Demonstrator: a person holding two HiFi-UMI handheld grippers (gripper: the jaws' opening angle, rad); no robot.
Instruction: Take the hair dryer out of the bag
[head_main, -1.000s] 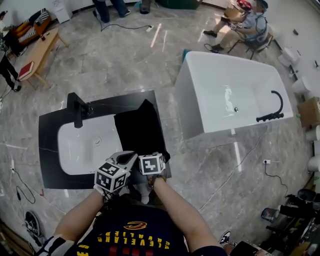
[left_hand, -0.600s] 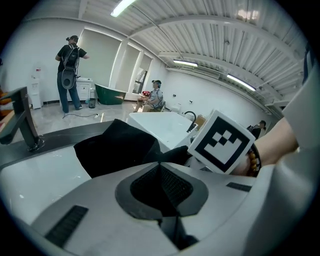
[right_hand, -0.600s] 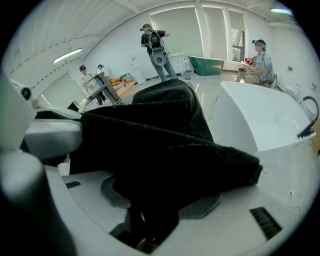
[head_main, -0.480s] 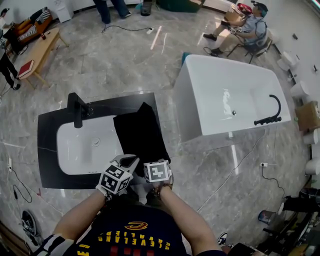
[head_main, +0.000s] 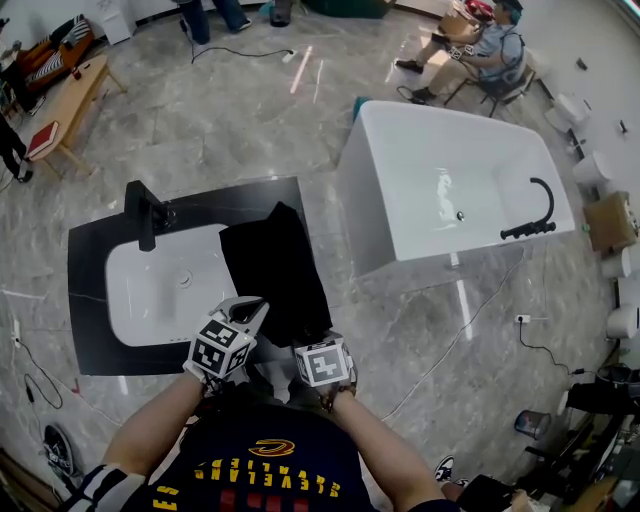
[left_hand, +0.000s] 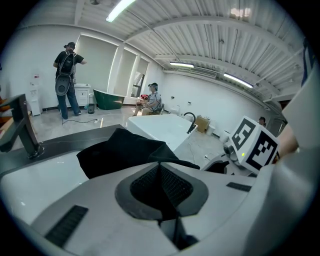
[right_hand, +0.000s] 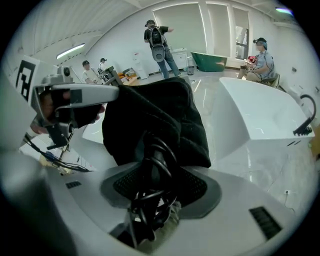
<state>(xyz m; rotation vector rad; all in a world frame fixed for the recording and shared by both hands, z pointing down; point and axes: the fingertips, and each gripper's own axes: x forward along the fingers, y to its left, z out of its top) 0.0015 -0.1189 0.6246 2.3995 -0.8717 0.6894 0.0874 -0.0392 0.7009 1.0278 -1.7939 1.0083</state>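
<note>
Hovering by sink counter (head_main: 90, 250), left hand-held gripper (head_main: 250, 308) pinches bag (head_main: 275, 270), right one (right_hand: 155, 172) clamps cord (right_hand: 162, 151).

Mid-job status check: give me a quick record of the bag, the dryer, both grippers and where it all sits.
bag: black, lying on the dark counter at the white basin's right edge
hair dryer: cord-wrapped part shows at the bag's mouth, rest hidden
left gripper: shut on bag fabric
right gripper: shut on the hair dryer
</note>
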